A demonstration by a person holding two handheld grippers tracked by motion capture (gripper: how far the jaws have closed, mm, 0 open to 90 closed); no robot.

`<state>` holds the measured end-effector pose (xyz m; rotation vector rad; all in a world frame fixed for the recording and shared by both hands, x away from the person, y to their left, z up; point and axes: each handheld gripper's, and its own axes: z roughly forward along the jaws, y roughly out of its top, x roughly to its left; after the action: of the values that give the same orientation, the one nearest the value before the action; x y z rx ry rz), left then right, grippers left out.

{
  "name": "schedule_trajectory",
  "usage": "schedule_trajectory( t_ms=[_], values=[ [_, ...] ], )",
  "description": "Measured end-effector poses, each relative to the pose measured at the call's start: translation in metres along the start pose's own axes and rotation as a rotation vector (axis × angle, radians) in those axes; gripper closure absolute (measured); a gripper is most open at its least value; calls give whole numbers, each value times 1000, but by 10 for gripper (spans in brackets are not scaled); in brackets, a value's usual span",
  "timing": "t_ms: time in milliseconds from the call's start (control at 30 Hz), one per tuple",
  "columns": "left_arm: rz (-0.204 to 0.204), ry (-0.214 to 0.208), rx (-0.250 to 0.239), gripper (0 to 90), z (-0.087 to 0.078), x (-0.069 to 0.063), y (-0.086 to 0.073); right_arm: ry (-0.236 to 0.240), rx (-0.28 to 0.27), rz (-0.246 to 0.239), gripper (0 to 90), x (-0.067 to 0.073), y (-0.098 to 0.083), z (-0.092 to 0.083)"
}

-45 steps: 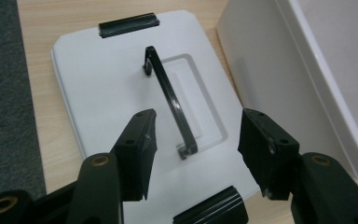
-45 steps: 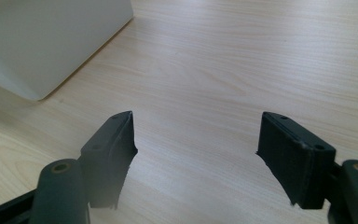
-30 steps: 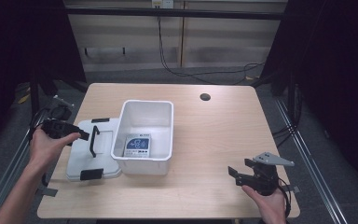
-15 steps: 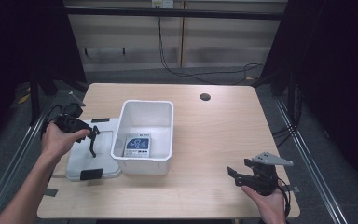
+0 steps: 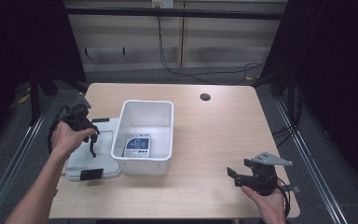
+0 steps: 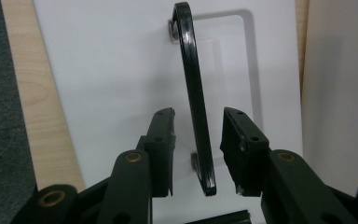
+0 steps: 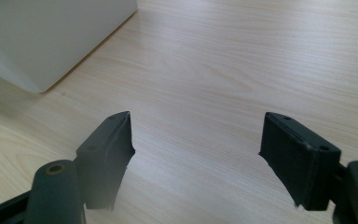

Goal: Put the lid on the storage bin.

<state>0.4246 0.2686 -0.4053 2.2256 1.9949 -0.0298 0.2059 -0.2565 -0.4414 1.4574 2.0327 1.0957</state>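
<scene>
The black handle [image 6: 196, 116] stands up from the white lid [image 5: 95, 156], which lies flat at the left of the high view, its right edge against the white bin [image 5: 145, 135]. The left gripper [image 5: 91, 140] straddles that handle; its jaws have just been closing, narrow now, with a sliver of gap on each side. A blue-labelled packet [image 5: 137, 144] lies in the bin. At lower right the right gripper [image 7: 196, 154] hangs wide apart over bare table [image 5: 214, 140]. A dark grommet hole [image 5: 205, 97] sits upper centre-right.
</scene>
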Motion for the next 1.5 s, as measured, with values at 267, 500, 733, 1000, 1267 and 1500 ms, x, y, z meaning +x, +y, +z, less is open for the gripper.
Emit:
schedule_trajectory(
  t_ms=[267, 500, 733, 1000, 1267, 1500],
  values=[
    [-20, 11, 5, 673, 7, -6, 4, -5, 5, -3, 230, 0, 0, 1],
    [-5, 23, 36, 739, 14, -7, 7, -3, 7, -7, 230, 0, 0, 1],
    [-20, 26, 40, 795, 16, -10, 8, -5, 11, -10, 228, 1, 0, 2],
    [-40, 25, 37, 811, 14, -7, 8, -4, 14, -10, 228, 1, 0, 2],
    [-68, 19, 37, 846, 13, -3, 7, -5, 14, -14, 225, 1, 0, 2],
    [-76, -4, 44, 848, 10, 3, 5, -5, 17, -13, 225, 1, 0, 3]
  ],
)
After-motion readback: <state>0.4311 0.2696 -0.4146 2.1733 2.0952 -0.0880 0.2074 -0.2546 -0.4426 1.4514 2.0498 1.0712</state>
